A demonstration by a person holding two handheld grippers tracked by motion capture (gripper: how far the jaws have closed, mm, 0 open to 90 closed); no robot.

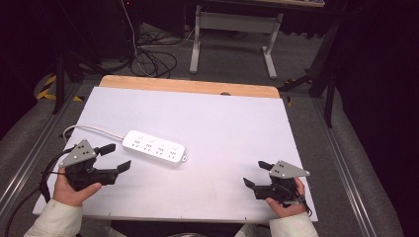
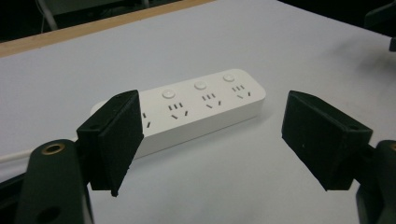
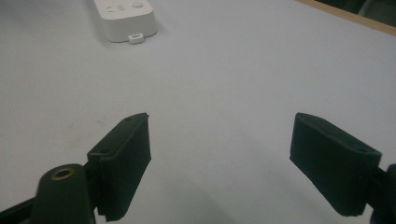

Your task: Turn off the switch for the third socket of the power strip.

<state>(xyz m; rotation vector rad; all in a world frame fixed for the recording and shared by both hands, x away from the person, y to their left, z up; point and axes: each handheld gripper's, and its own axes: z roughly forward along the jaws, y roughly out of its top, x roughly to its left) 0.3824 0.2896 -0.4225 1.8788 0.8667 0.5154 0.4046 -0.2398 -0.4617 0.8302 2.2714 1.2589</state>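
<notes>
A white power strip (image 1: pixel 154 147) with several sockets lies flat on the white table top (image 1: pixel 222 128), left of centre; its white cord (image 1: pixel 89 129) curls off to the left edge. My left gripper (image 1: pixel 117 157) is open at the near left, its jaws pointing at the strip's near side and just short of it. In the left gripper view the power strip (image 2: pixel 201 107) lies right beyond the wide-apart jaws. My right gripper (image 1: pixel 256 174) is open at the near right, nothing between its jaws. Far up in the right gripper view, the strip's end (image 3: pixel 126 18) shows.
A bare wooden strip (image 1: pixel 188 86) runs along the table's far edge. Beyond it on the floor are a white desk frame (image 1: pixel 232 39) and loose cables (image 1: pixel 148 59). Metal rails (image 1: pixel 341 163) flank the table on both sides.
</notes>
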